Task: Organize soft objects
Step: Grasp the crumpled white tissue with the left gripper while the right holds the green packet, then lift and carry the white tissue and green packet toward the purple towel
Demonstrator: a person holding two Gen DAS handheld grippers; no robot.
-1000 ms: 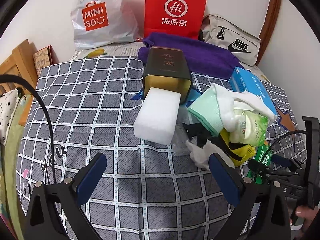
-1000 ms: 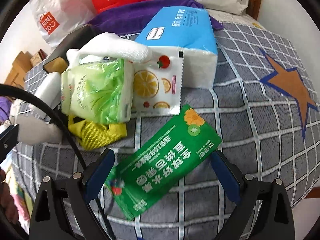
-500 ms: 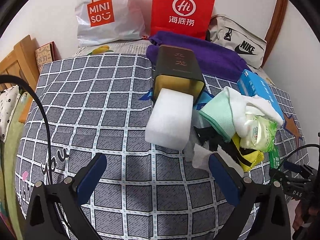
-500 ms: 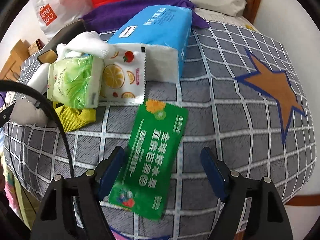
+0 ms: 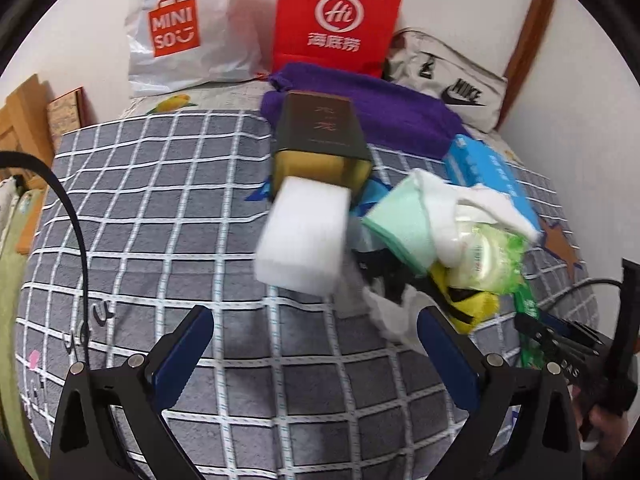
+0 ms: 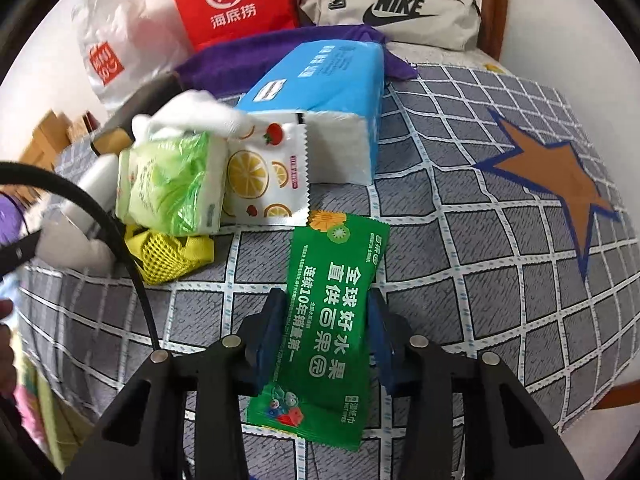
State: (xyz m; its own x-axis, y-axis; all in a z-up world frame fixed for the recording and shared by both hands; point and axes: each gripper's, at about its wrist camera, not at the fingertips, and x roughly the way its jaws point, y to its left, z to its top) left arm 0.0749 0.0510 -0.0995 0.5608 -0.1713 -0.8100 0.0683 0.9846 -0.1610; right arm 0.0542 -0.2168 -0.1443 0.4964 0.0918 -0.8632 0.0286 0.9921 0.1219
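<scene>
The right gripper [image 6: 326, 330] clamps the flat green foil wipes packet [image 6: 326, 300] across its width, long axis running along the fingers; the left gripper [image 5: 316, 354] hangs open.

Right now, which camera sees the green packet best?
The right wrist view: the green packet fills the middle, print readable, with the right gripper closed on its sides. The left wrist view shows only a green sliver behind the pile.

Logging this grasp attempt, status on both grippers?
Right gripper shut on green pack. Left gripper open, empty, hovering short of white foam block. Nothing blocking.
</scene>
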